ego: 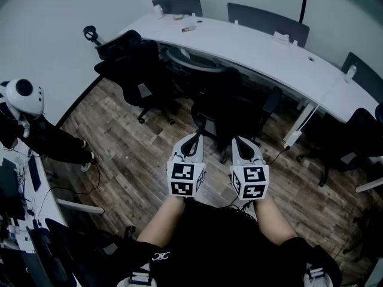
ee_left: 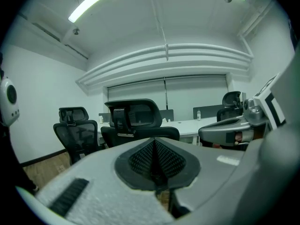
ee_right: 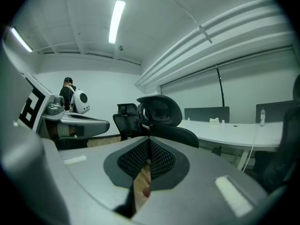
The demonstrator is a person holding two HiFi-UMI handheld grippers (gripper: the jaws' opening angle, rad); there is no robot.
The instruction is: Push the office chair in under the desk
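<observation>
Chair point(ego: 230, 109) stands by the worktop point(ego: 257, 46); left gripper point(ego: 194, 139) and right gripper point(ego: 239, 142), both closed and empty, point at it.

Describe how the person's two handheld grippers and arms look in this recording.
The left gripper and right gripper both have pale grey, rounded shells that taper forward. Black mesh-textured pads line the jaws. Each carries a cube with black-and-white square markers at its rear. The forearms are uncovered, and the clothing is black.
</observation>
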